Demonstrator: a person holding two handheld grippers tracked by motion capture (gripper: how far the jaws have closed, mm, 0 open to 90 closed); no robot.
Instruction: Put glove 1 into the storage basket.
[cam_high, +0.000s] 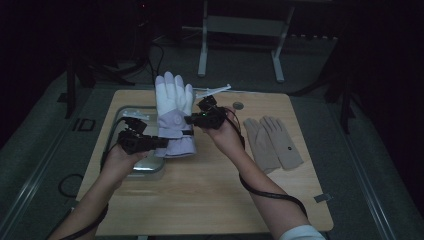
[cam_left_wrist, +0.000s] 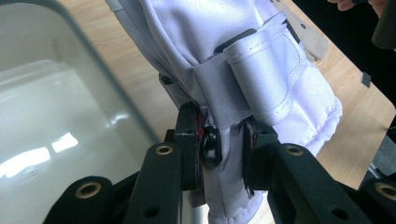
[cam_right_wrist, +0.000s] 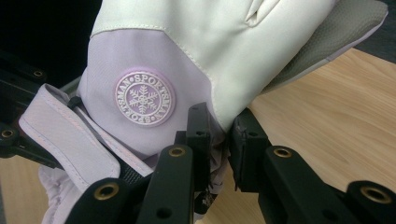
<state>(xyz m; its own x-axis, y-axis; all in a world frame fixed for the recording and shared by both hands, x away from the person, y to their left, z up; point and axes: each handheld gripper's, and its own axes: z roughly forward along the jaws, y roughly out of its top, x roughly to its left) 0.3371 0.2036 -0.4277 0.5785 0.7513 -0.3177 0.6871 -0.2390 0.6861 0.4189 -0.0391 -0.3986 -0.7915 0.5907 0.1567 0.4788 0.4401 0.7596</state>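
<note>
A white and lilac ski glove (cam_high: 173, 115) is held upright above the wooden table (cam_high: 210, 185), fingers pointing up. My left gripper (cam_high: 159, 142) is shut on its cuff edge at the lower left. In the left gripper view the jaws pinch the lilac cuff fabric (cam_left_wrist: 224, 154) beside the wrist strap (cam_left_wrist: 261, 74). My right gripper (cam_high: 190, 120) is shut on the glove's right edge near the wrist. The right gripper view has the glove (cam_right_wrist: 196, 60) with its round snowflake badge (cam_right_wrist: 144, 98) just above the pinching jaws.
A pair of beige thin gloves (cam_high: 272, 142) lies flat on the table to the right. A clear plastic bin (cam_high: 131, 145) sits at the table's left, under my left hand. A white plastic hanger-like piece (cam_high: 215, 90) lies at the back.
</note>
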